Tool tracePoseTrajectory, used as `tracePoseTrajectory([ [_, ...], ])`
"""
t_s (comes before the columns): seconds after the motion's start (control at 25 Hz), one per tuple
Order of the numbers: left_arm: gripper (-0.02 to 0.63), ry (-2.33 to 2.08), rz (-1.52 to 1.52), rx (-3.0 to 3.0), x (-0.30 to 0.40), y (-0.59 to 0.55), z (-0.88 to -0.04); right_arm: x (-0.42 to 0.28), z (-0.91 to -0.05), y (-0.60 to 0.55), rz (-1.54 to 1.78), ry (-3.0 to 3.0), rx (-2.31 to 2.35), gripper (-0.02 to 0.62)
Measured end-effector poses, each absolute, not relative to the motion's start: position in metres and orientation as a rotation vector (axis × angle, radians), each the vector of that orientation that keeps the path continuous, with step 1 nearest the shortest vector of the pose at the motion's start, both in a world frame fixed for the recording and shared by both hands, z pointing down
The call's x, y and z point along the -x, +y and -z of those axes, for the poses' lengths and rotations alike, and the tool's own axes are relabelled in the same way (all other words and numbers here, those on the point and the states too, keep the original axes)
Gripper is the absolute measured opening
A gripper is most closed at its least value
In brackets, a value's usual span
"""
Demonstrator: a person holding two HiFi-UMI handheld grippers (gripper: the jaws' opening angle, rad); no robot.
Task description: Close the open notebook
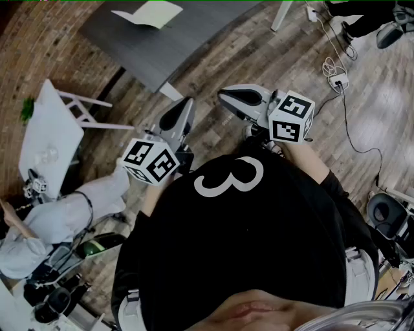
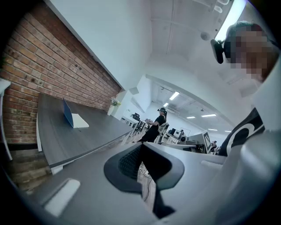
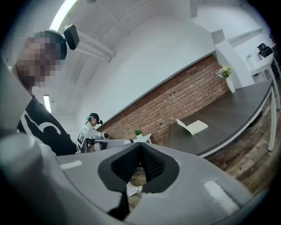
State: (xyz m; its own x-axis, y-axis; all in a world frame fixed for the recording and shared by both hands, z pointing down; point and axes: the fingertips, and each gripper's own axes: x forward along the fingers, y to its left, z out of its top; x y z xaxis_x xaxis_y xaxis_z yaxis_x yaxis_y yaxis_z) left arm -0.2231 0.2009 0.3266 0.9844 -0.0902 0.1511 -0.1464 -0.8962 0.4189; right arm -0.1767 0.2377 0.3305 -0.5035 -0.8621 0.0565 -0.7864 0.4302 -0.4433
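The open notebook (image 1: 147,13) lies on a dark grey table (image 1: 162,48) at the top of the head view, its white pages spread. In the left gripper view the notebook (image 2: 72,116) shows a raised blue cover; in the right gripper view the notebook (image 3: 192,126) lies far off on the table. My left gripper (image 1: 183,113) and right gripper (image 1: 228,97) are held close to my chest, well short of the table. Both are shut with nothing between the jaws, as also seen on the left gripper (image 2: 140,149) and the right gripper (image 3: 140,148).
A small white table (image 1: 48,129) stands at the left, with a seated person (image 1: 39,226) below it. Cables and a power strip (image 1: 337,81) lie on the wooden floor at the right. Another standing person (image 2: 156,125) is far off. A brick wall (image 3: 184,96) backs the grey table.
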Motion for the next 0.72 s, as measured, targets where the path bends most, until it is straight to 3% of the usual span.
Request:
tracePoseTrajectory([
  [0.72, 0.015, -0.221, -0.161, -2.636, 0.138, 0.169, -0.331, 0.087, -0.331, 0.202, 0.662, 2.489, 1.4, 0.001],
])
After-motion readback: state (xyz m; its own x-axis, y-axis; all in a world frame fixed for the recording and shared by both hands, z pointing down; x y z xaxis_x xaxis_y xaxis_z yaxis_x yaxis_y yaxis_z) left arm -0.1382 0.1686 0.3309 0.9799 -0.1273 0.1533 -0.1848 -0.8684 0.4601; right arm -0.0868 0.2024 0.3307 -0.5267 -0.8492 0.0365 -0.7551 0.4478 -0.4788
